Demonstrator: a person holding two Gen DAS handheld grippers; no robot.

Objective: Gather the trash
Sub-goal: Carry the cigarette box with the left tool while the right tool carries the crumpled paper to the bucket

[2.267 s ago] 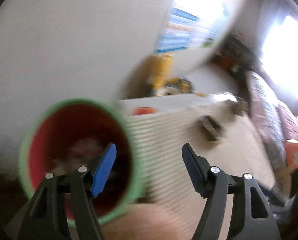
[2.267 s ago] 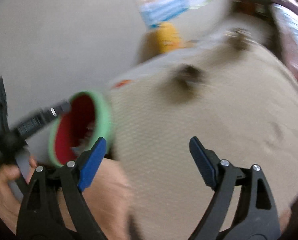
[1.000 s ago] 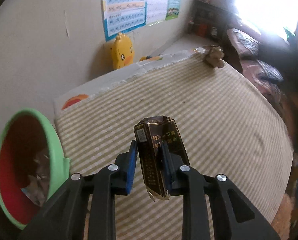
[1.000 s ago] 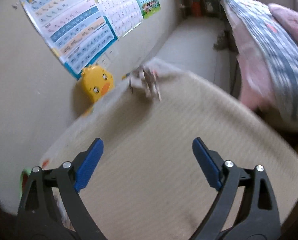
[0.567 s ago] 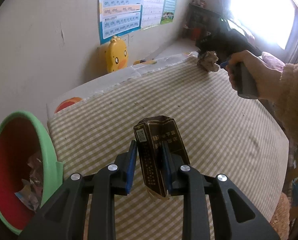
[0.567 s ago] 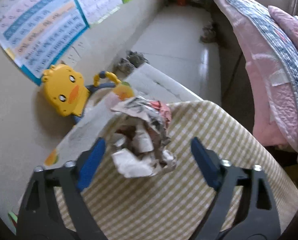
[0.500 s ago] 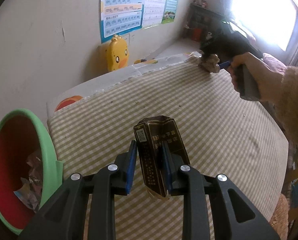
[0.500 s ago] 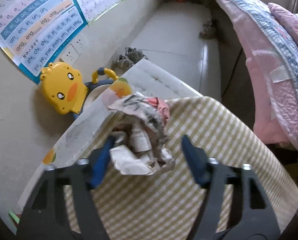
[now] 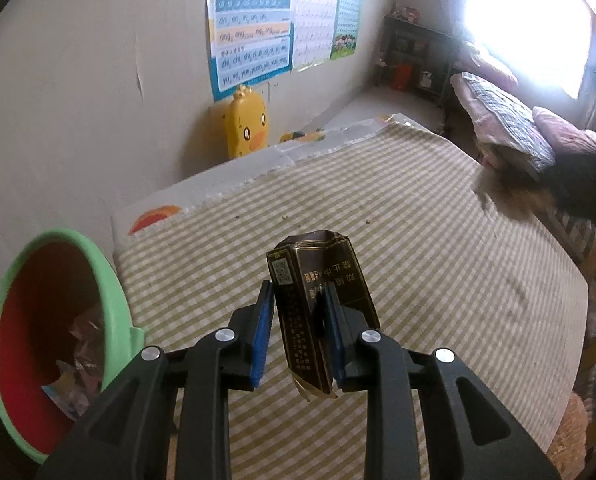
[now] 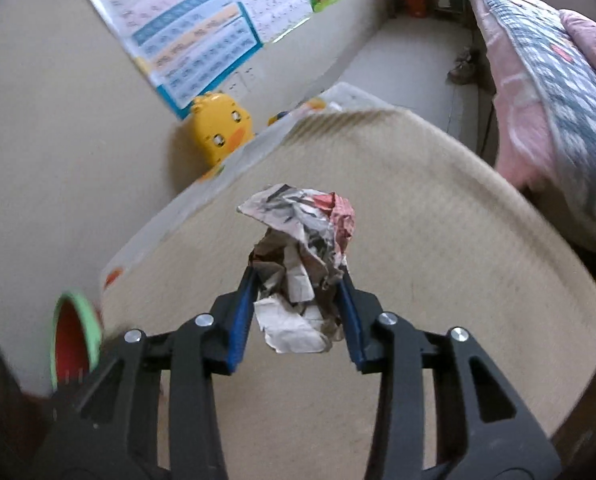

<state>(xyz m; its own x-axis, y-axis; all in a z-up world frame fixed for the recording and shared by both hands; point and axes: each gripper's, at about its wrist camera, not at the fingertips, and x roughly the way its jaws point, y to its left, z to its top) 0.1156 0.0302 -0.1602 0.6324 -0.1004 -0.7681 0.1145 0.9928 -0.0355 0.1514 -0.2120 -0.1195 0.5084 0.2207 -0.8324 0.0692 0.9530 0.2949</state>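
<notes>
Both grippers are loaded above the checked surface [image 9: 438, 240]: the left gripper [image 9: 298, 332] has its fingers clenched on a dark carton [image 9: 318, 304], the right gripper [image 10: 296, 308] on a paper wad [image 10: 302, 264]. The bin [image 9: 58, 340] sits tilted off the near-left edge. I'd worry that the wad, pinched only at its lower folds, could slip out on the way, or that either piece clips the rim and drops to the floor.

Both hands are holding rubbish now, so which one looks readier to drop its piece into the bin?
Probably left. The left gripper holds the box with the bin close beside it, mouth facing it. The right gripper holds the paper wad farther off; its view shows the bin small and distant.
</notes>
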